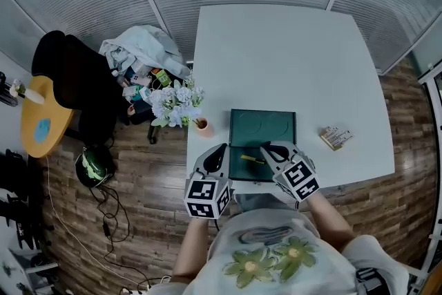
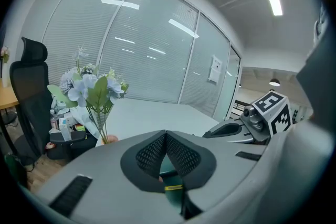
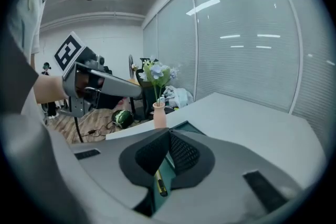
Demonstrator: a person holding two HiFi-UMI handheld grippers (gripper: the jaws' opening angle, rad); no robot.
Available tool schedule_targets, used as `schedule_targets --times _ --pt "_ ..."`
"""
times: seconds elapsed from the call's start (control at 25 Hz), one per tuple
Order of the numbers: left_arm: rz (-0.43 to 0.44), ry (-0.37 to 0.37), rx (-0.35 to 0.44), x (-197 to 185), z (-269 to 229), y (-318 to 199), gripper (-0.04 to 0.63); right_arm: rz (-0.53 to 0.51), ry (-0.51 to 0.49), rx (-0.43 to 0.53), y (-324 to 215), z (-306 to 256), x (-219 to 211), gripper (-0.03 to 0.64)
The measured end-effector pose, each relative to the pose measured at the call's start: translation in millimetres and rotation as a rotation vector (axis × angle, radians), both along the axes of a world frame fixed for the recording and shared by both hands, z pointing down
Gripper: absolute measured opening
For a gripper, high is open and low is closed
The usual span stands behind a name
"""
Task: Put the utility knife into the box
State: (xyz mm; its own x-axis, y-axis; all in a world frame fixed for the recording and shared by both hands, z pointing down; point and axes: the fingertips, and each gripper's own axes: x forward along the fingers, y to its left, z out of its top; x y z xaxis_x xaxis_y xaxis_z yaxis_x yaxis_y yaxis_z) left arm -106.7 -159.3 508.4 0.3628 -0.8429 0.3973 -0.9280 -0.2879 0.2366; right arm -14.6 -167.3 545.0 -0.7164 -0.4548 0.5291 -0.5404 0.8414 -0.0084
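Fingers (image 3: 149, 157) pressed together above the utility knife (image 3: 159, 185) in the box (image 3: 185, 126).

Utility knife (image 1: 253, 159) lying in box (image 1: 238, 170) at table's (image 1: 290, 59) near edge; flower vase (image 1: 201, 124) standing just left (packet (image 1: 335, 137) sitting well right).

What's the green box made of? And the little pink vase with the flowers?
The dark green flat open box looks like thin metal or hard plastic: it is smooth and faintly shiny, with circles pressed into its lid. I can't say which of the two it is. The small pink vase looks like matte clay or ceramic: its surface is dull, with no glints.
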Motion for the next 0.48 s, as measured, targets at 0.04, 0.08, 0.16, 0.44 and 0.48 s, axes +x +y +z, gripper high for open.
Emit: schedule_targets --times 0.04,0.08,0.16,0.44,0.48 --pt "0.002 -0.001 0.001 0.4 -0.7 0.2 -0.003 0.016 -0.001 0.026 -1.1 -3.8 1.3 -0.002" --pt "0.003 -0.002 0.002 0.6 -1.4 0.4 -0.003 0.029 -0.008 0.046 -1.9 -7.6 1.8 -0.002" --pt "0.005 -0.005 0.004 0.6 -2.9 0.8 -0.003 0.043 -0.032 0.073 -2.7 -16.1 1.0 -0.002" --pt "0.005 -0.010 0.014 0.7 -8.3 5.6 -0.003 0.045 -0.048 0.094 1.9 -26.2 2.9 -0.003" --pt "0.005 -0.010 0.015 0.9 -9.1 6.3 -0.003 0.046 -0.051 0.094 2.7 -27.0 3.1 -0.003"
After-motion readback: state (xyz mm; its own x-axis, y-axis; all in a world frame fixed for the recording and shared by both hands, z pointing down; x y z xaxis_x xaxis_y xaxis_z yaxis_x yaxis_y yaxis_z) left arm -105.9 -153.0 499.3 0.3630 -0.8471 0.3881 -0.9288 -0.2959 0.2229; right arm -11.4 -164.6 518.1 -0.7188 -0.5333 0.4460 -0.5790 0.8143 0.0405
